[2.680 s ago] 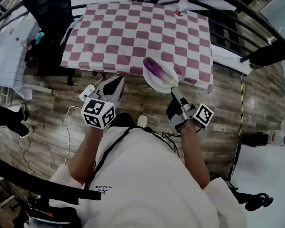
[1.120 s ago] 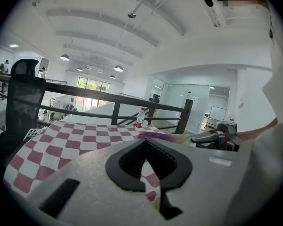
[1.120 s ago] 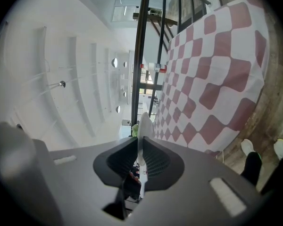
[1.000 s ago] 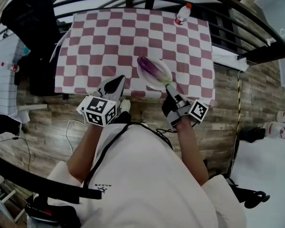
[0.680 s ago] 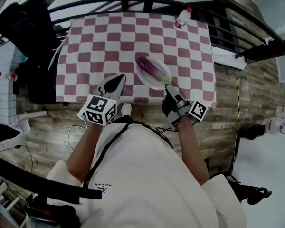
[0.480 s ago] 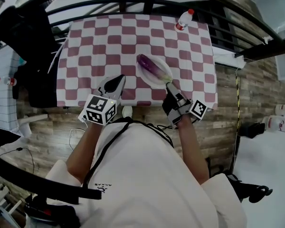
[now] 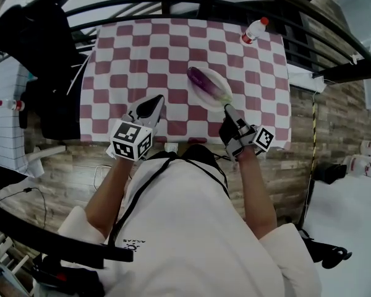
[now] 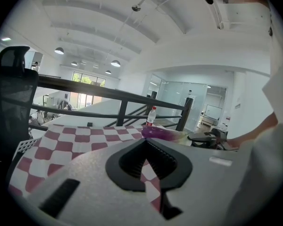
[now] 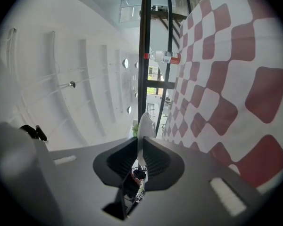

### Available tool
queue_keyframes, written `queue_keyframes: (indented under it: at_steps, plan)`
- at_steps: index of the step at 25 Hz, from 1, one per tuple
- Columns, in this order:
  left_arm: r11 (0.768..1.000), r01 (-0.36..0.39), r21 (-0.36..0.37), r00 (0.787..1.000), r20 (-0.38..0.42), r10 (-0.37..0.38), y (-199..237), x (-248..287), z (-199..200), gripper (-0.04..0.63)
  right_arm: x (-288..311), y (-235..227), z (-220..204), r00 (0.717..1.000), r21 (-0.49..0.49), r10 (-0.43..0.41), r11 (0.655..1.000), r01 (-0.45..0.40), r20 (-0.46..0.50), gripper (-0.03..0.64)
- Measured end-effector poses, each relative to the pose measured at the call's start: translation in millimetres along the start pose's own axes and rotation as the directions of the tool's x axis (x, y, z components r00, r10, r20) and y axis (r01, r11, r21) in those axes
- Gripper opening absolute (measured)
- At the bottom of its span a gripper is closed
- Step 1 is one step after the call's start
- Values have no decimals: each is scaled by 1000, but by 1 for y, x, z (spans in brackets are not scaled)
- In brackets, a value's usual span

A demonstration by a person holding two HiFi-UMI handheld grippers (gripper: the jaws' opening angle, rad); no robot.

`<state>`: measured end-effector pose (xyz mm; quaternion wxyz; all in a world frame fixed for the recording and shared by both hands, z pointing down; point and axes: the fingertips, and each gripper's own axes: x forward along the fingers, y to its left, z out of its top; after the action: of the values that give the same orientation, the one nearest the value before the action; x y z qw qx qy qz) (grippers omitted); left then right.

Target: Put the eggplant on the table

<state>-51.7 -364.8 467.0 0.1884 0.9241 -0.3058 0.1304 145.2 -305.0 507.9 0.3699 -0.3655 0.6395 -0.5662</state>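
Purple eggplant (image 7: 204, 81) lying on a white plate (image 7: 220, 96) over the checked table (image 7: 130, 48), the plate's near rim pinched between the jaws of the right gripper (image 7: 228, 109), perhaps just clear of the tabletop; left gripper (image 7: 154, 102), jaws together and empty, over the table's near edge.

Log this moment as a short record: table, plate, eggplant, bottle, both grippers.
table: covered with a red-and-white checked cloth
plate: white, over the near part of the table; contact with it cannot be told
eggplant: purple, lying on the plate
bottle: near the table's far right corner
right gripper: shut on the plate's near rim
left gripper: jaws together, nothing between them, over the table's near edge
task state: eggplant not yet on the cloth itself
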Motion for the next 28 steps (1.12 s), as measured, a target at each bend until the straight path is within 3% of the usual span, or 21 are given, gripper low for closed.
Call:
queue_keyframes:
  at_steps: [9, 21, 28]
  plan:
    - [997, -77, -31, 997, -34, 76, 12, 22, -7, 6, 30, -39, 28, 988, 14, 29, 1000, -27, -154, 44]
    - [980, -184, -78, 981, -71, 179, 24, 71, -36, 6, 85, -87, 47, 917, 35, 55, 998, -45, -395, 44]
    - [972, -215, -91, 975, -85, 207, 33, 98, -48, 6, 105, -104, 46, 884, 54, 67, 997, -47, -463, 44]
